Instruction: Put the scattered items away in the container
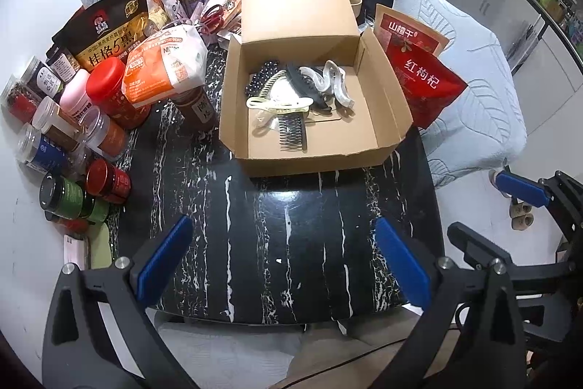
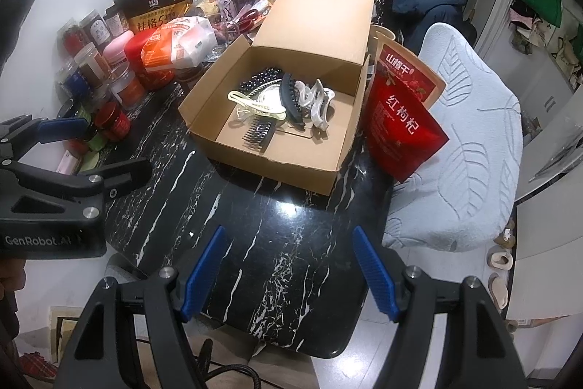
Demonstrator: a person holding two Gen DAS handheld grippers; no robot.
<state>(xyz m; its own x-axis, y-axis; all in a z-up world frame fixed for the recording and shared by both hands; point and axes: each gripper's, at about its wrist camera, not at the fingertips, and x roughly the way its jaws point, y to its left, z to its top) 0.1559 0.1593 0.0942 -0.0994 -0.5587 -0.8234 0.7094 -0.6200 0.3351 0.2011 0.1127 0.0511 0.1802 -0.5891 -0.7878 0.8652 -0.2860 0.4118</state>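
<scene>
An open cardboard box (image 1: 391, 104) (image 2: 262, 159) stands on the black marble table (image 1: 284, 243) (image 2: 262, 243). Inside lie several hair clips and combs: a black comb (image 1: 291, 130) (image 2: 258, 132), a cream clip (image 1: 280, 104) (image 2: 255, 104), a white claw clip (image 1: 337, 79) (image 2: 317, 101) and a black claw clip (image 1: 302, 82) (image 2: 289, 101). My left gripper (image 1: 284, 257) hangs open over the bare table in front of the box, nothing between its blue pads. My right gripper (image 2: 289, 265) is open too, near the table's front edge, and it holds nothing.
Jars, spice bottles and snack bags (image 1: 109, 79) (image 2: 145, 50) crowd the table's left side. A red pouch (image 1: 426, 86) (image 2: 399, 130) leans by the box's right wall. A chair with a pale cover (image 1: 473, 90) (image 2: 462, 141) stands to the right.
</scene>
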